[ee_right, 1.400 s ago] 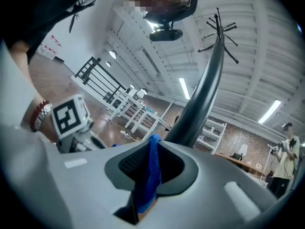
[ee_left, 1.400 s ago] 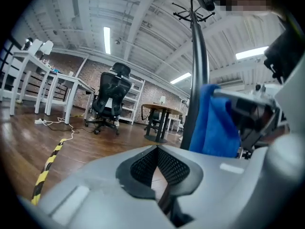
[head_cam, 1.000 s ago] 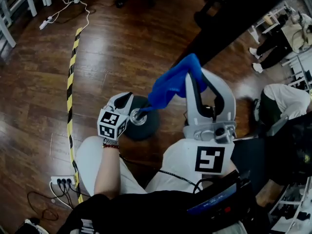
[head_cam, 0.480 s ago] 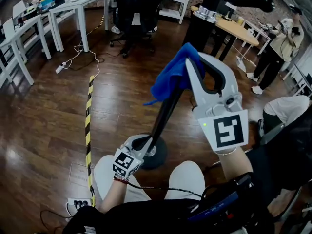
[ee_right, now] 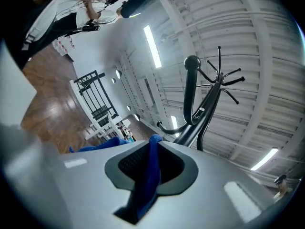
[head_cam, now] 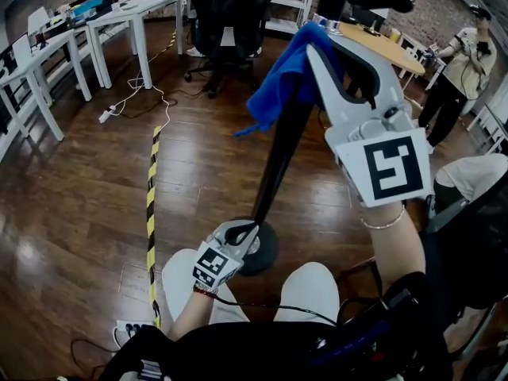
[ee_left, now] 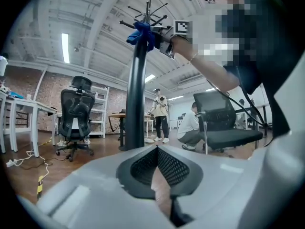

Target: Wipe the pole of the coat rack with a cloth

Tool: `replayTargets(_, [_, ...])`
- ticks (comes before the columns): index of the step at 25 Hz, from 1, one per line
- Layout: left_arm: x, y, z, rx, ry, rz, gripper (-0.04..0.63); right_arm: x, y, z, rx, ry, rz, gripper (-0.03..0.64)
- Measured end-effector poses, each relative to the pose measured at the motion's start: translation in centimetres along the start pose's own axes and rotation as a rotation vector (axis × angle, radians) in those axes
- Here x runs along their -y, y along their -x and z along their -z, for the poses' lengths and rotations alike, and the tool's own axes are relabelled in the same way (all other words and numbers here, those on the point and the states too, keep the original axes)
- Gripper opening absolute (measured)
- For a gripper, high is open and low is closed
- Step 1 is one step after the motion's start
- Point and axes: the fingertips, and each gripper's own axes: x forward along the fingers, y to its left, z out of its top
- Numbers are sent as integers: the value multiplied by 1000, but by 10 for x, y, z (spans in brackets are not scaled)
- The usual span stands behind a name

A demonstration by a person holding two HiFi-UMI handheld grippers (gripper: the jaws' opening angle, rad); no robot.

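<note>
The coat rack's black pole (head_cam: 279, 159) rises from a round base (head_cam: 268, 251) on the wooden floor. My right gripper (head_cam: 321, 50) is shut on a blue cloth (head_cam: 279, 86), which it presses against the upper pole. In the right gripper view the cloth (ee_right: 148, 178) hangs between the jaws, and the rack's hooks (ee_right: 212, 92) show beyond. My left gripper (head_cam: 240, 234) sits low beside the pole just above the base, shut with nothing in it. In the left gripper view the pole (ee_left: 135, 99) stands just past the left gripper's (ee_left: 156, 149) tips, the cloth (ee_left: 142, 33) high up.
A black office chair (head_cam: 226, 10) and white tables (head_cam: 119, 10) stand at the back. Yellow-black tape (head_cam: 151, 213) runs along the floor to a power strip (head_cam: 129, 326). A person (head_cam: 460, 62) stands at the right near a wooden table (head_cam: 381, 44).
My right gripper has carried the cloth up the pole. The head view has tilted upward. My left gripper has stayed low by the base.
</note>
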Motion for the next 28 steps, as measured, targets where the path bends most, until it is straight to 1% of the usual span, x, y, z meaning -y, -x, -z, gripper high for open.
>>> replayTargets(1, [3, -2, 4, -9, 13, -1, 6, -4, 1, 3, 1, 19, -6, 49])
replayTargets(3, [2, -2, 11, -35, 76, -28, 6, -17, 5, 16, -23, 80, -22, 48])
replayTargets(5, [-2, 1, 15, -51, 120, -55, 6, -36, 15, 42, -113, 155, -40, 49])
replayTargets(6, [-3, 3, 15, -51, 117, -58, 6, -46, 20, 57, -161, 183, -50, 49])
replayTargets(7, [-3, 4, 15, -54, 91, -56, 6, -57, 25, 69, -195, 198, -61, 48])
replayTargets(8, [-4, 6, 18, -65, 47, -51, 6, -68, 29, 78, -216, 200, -73, 49])
replayTargets(10, [-3, 10, 26, -95, -35, -34, 6, -91, 38, 93, -233, 188, -93, 48])
replayTargets(11, [-4, 12, 30, -102, -53, -28, 6, -101, 44, 99, -235, 178, -96, 48])
replayTargets(12, [-6, 14, 32, -101, -55, -27, 6, -111, 49, 107, -238, 168, -98, 49])
replayTargets(14, [-14, 19, 31, -83, -34, -39, 6, -136, 59, 128, -253, 158, -122, 49])
replayTargets(17, [-27, 27, 21, -47, 2, -69, 6, -175, 72, 158, -276, 193, -172, 49])
replayTargets(19, [-34, 28, 10, -14, 22, -88, 6, -189, 80, 168, -273, 214, -173, 49])
replayTargets(20, [-36, 27, 6, 0, 19, -95, 6, -193, 84, 172, -275, 210, -167, 49])
replayTargets(23, [-49, 20, 3, 36, 12, -135, 6, -205, 98, 191, -296, 169, -148, 49])
replayTargets(26, [-74, 10, 5, 111, 65, -168, 6, -238, 112, 219, -316, 176, -142, 49])
replayTargets(28, [-97, 5, 6, 171, 102, -200, 6, -264, 120, 238, -342, 170, -162, 48])
